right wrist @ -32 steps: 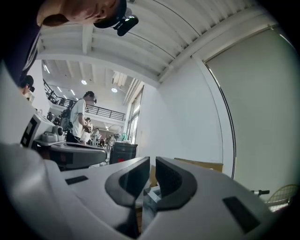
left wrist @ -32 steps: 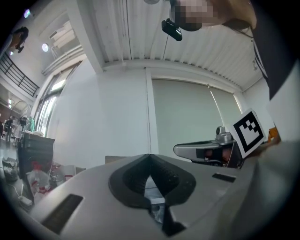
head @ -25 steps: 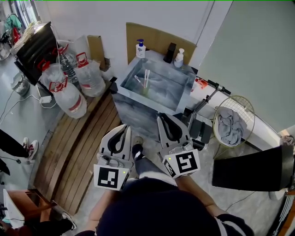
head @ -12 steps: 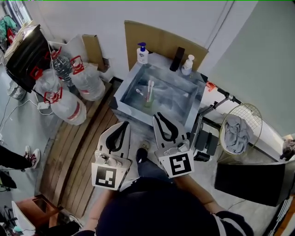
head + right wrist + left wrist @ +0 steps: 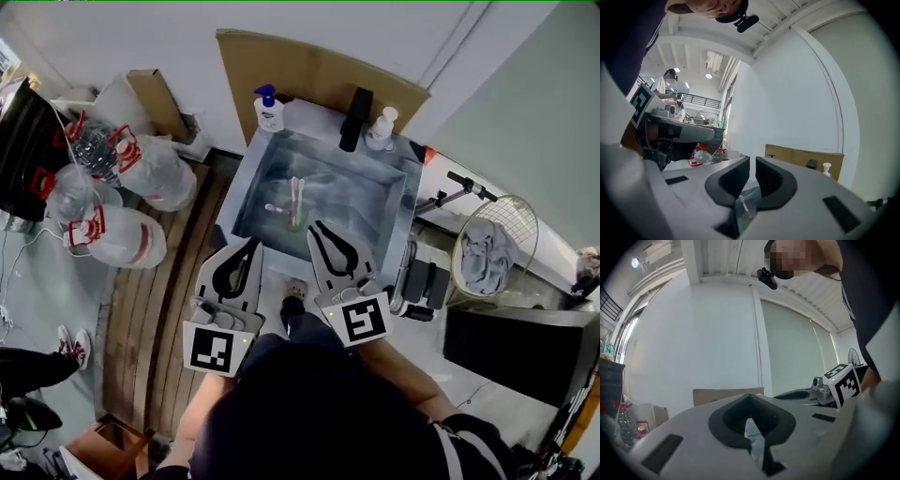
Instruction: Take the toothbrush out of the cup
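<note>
A small greenish clear cup stands in the grey basin of a sink unit. Toothbrushes with white and pink handles stick up out of it. Both grippers are on the near side of the basin, pointing toward it. My left gripper is shut and empty, to the near left of the cup. My right gripper is shut and empty, its tips just over the basin's near rim, close beside the cup. In the right gripper view a toothbrush shows below the tips. The left gripper view shows its tips meeting.
On the basin's back ledge stand a blue-pump soap bottle, a black faucet and a white pump bottle. Large water jugs lie on the wooden boards to the left. A wire basket with cloth and a black box are at the right.
The person has walked up to the sink, so both grippers are now much closer to the basin and the cup. Both stayed shut and empty.
</note>
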A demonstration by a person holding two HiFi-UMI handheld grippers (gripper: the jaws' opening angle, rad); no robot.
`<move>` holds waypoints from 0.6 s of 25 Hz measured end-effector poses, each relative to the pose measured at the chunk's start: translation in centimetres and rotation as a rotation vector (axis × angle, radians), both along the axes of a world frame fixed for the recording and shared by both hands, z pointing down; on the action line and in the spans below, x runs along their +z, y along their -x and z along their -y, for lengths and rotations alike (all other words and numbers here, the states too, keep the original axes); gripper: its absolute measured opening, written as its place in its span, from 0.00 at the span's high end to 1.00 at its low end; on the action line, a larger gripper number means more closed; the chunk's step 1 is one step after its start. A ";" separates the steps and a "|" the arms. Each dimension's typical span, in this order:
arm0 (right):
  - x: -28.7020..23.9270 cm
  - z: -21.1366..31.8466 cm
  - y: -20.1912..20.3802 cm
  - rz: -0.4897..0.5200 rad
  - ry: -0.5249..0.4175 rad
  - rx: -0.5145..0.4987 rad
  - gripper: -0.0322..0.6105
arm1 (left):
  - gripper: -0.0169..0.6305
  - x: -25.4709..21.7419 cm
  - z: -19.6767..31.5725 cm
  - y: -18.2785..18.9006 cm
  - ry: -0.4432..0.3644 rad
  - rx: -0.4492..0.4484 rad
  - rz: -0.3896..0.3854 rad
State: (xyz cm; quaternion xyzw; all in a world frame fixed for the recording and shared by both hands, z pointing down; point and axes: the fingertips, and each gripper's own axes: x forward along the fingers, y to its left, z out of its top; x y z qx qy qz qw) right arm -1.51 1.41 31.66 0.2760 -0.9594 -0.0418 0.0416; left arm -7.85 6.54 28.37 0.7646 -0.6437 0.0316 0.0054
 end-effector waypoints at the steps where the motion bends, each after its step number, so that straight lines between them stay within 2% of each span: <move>1: 0.4 0.7 0.2 -0.010 0.004 0.009 0.90 | 0.94 0.4 0.7 0.2 0.009 0.014 0.000; 8: 2.4 2.6 1.2 -0.058 0.009 0.041 0.90 | 0.94 1.0 4.3 1.3 0.001 0.089 0.013; 15: 5.7 4.4 1.3 -0.088 0.175 0.149 0.90 | 0.94 3.0 6.8 1.7 0.050 0.197 0.006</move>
